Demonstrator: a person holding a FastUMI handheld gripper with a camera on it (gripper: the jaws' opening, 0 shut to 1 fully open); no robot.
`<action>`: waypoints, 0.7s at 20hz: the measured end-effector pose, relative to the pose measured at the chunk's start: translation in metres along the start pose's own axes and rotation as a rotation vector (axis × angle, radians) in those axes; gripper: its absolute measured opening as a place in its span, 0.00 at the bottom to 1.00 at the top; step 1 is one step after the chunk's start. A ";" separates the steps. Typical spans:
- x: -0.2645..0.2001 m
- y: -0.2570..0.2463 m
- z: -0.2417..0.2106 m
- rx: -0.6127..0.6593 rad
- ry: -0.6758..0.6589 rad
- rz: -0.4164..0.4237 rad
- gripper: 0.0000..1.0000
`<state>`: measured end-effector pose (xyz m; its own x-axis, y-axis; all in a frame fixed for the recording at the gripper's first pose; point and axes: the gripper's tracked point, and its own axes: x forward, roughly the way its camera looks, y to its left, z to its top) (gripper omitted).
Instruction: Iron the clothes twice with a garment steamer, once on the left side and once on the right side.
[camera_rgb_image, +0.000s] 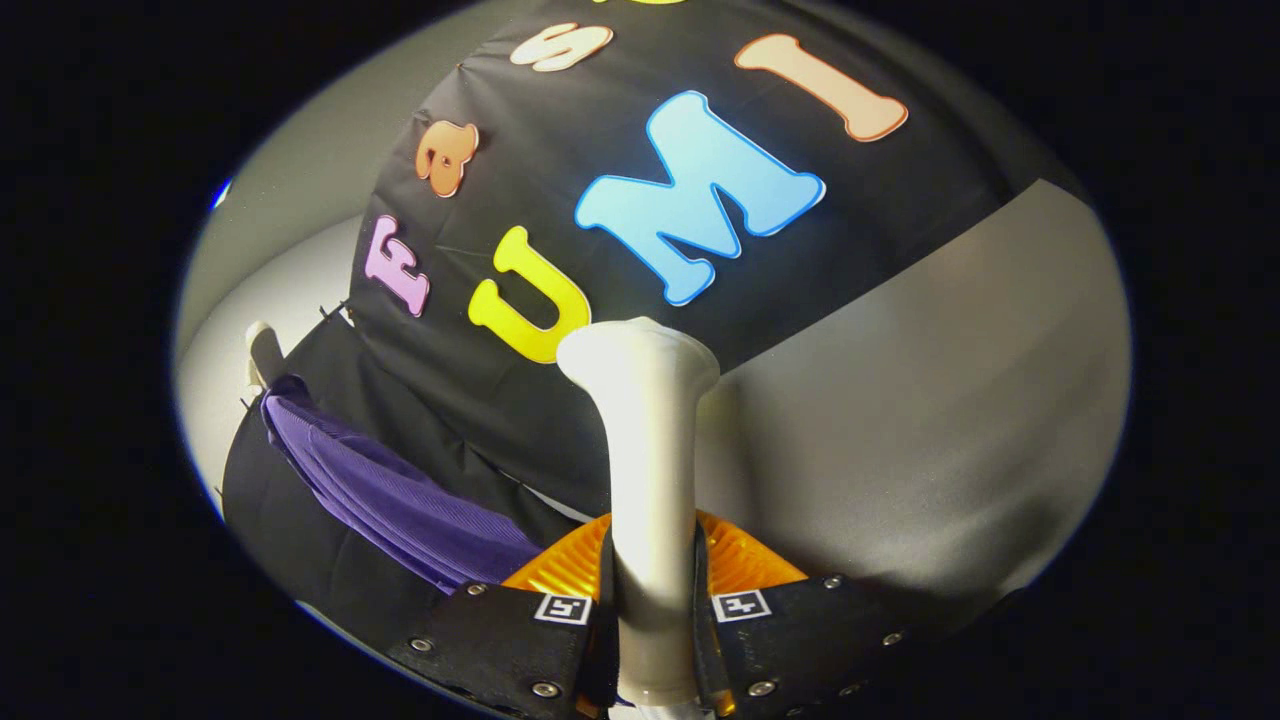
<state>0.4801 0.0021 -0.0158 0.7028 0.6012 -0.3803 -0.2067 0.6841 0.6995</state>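
**Gripper clamped on the steamer handle, purple garment off to one side**

Although the brief calls for readable writing, the only markings to report are two small square black-and-white tags, one on each finger of the gripper; their patterns are coded blocks, not words.

The smooth, off-white plastic handle of the garment steamer is the landmark here. It stands upright between the two fingers, and both fingers press against its sides, so the jaws are closed around it with only the handle's width between them. The handle rises beyond the fingertips and flares into a wider, rounded top.

Just behind the handle's lower part, ribbed orange pads show on either side of it.

To the left of the handle hangs a purple ribbed fabric garment, draped in folds against the black cloth wall. Above the garment, farther left of the handle, a pale hanger tip pokes out. To the right of the handle lies a plain grey surface.
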 end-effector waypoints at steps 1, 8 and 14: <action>-0.007 0.003 -0.004 -0.039 -0.013 -0.012 0.29; -0.061 0.034 -0.042 -0.191 -0.152 -0.132 0.29; -0.119 0.104 -0.061 -0.297 -0.335 -0.159 0.29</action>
<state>0.3332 0.0267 0.0647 0.9124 0.3461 -0.2184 -0.2297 0.8748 0.4266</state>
